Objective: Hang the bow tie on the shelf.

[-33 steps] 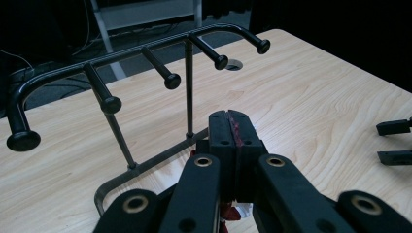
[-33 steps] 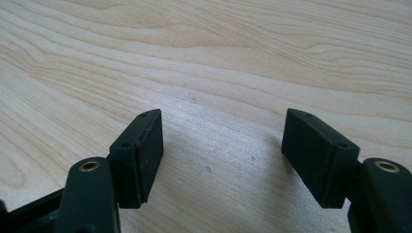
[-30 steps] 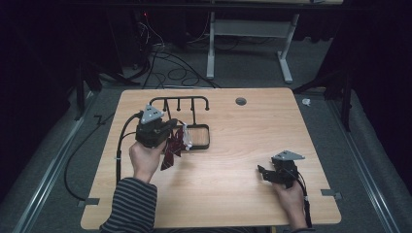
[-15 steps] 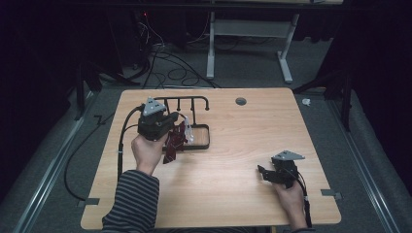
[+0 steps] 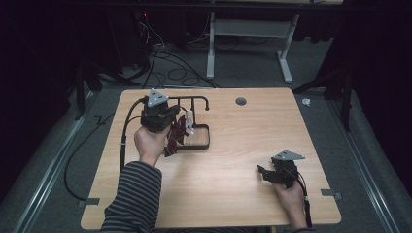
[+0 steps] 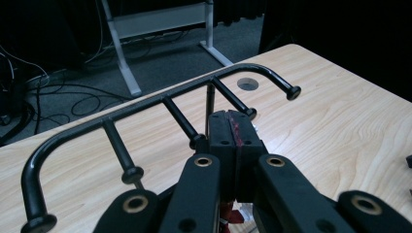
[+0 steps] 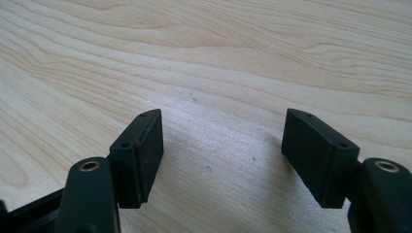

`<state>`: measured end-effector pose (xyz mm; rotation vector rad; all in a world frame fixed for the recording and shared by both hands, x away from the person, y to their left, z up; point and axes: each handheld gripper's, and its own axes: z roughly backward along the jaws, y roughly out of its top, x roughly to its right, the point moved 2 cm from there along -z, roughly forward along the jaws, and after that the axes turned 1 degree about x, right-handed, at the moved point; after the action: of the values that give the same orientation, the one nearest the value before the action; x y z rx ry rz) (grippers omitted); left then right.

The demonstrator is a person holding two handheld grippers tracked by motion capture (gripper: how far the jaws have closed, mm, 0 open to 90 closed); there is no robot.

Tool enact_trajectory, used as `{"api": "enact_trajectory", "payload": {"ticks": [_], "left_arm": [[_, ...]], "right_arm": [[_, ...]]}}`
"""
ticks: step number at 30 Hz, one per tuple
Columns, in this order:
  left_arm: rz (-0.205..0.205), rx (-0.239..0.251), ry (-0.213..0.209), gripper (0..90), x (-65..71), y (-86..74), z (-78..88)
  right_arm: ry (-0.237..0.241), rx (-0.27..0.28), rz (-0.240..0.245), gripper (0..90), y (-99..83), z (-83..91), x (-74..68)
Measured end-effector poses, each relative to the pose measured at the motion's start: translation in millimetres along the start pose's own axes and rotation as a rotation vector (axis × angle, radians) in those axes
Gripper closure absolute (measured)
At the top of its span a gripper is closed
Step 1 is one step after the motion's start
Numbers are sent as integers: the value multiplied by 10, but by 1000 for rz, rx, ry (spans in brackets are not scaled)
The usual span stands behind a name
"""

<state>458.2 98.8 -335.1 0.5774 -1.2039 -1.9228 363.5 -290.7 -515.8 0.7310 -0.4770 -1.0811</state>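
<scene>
Light wooden table [image 5: 233,145] with a round hole [image 5: 240,101] near its far edge, cables [image 5: 165,63] strewn on grey floor [image 5: 243,73], white desk frame [image 5: 248,39] behind.

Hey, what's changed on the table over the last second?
The left gripper, shut on a dark red item, has lifted it toward the far edge, up against the pegs of the black rack. The rack has not moved, and the right gripper stays open, low over the table near its front right corner.
</scene>
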Motion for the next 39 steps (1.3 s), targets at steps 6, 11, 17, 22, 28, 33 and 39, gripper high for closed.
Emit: {"api": "enact_trajectory", "payload": {"ticks": [6, 11, 17, 22, 28, 33, 39], "left_arm": [[-2, -10, 15, 899, -41, 36, -43], [1, -21, 26, 898, -83, 62, -99], [21, -34, 50, 898, -171, 55, -196], [28, -34, 63, 897, -207, 52, -228], [32, -35, 71, 896, -227, 58, -276], [27, -50, 72, 892, -223, 46, -299], [31, -65, 78, 863, -225, 23, -324]], "right_arm": [[0, 0, -2, 331, -1, 1, -1], [0, 1, 3, 331, 0, 0, 2], [0, 0, 0, 331, 0, 0, 1], [0, 0, 0, 331, 0, 0, 1], [0, 0, 0, 332, 0, 0, 0], [0, 0, 0, 332, 0, 0, 0], [0, 0, -2, 332, -1, 1, -2]]}}
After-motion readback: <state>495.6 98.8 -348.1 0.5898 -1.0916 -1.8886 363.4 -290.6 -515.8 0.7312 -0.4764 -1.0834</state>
